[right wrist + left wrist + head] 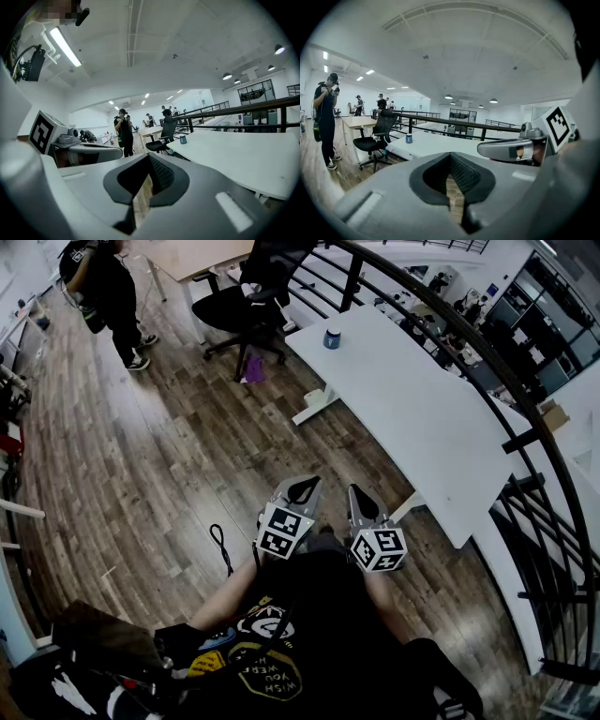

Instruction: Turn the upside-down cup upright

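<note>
A small dark blue cup (332, 337) stands near the far end of the long white table (422, 418). It also shows small and far off as the cup (408, 138) in the left gripper view and the cup (183, 139) in the right gripper view. It is too small to tell which way up it is. My left gripper (302, 487) and right gripper (362, 500) are held side by side close to my body over the wooden floor, well short of the table. In their own views the left gripper (450, 187) and the right gripper (143, 187) are both shut, with nothing between the jaws.
A black office chair (246, 306) stands by the table's far end, with a purple item (254, 367) on the floor beside it. A person (117, 296) stands at the far left near a wooden desk (202, 257). A black railing (525, 399) runs behind the table.
</note>
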`<action>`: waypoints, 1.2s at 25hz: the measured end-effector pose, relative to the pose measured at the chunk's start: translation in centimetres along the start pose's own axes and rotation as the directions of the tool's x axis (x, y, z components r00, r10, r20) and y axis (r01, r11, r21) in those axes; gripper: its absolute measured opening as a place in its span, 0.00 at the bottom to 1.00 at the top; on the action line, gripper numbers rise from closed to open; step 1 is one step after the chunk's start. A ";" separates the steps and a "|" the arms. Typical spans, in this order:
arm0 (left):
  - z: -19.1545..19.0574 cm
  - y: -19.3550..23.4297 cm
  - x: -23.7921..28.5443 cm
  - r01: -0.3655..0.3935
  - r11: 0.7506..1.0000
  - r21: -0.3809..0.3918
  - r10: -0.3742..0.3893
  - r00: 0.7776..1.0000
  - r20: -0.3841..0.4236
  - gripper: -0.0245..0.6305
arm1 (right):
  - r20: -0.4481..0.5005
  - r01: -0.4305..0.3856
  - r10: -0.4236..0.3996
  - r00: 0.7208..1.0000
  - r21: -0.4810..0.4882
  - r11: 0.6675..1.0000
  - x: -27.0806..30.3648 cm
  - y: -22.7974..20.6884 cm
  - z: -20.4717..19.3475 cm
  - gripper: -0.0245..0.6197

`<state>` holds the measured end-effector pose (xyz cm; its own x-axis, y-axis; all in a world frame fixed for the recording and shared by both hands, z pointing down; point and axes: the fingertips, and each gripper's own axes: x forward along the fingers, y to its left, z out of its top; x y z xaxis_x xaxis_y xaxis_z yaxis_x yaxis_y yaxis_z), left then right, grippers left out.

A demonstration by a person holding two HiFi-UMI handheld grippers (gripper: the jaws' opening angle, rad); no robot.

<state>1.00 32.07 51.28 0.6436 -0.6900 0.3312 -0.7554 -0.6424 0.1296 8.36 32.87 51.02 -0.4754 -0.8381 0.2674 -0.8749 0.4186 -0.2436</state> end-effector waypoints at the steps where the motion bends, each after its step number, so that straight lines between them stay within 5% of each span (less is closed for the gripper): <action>1: 0.0 0.0 0.0 0.000 1.000 -0.001 0.000 1.000 -0.002 0.04 | 0.000 0.000 0.000 1.000 0.000 1.000 0.0 0.0 0.0 0.03; 19: -0.2 1.1 -0.7 -0.010 0.999 -0.040 0.010 1.000 -0.002 0.04 | -0.017 -0.020 0.020 1.000 -0.011 1.000 0.3 1.1 -0.2 0.03; 30: -0.6 -0.2 1.3 0.051 0.996 -0.069 -0.052 0.998 -0.020 0.04 | -0.040 -0.025 0.028 0.999 0.062 0.998 -1.7 0.6 -1.0 0.03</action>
<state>1.87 31.51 52.21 0.6797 -0.6486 0.3425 -0.7283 -0.6520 0.2107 8.52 34.85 51.34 -0.5030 -0.8115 0.2973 -0.8551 0.4172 -0.3079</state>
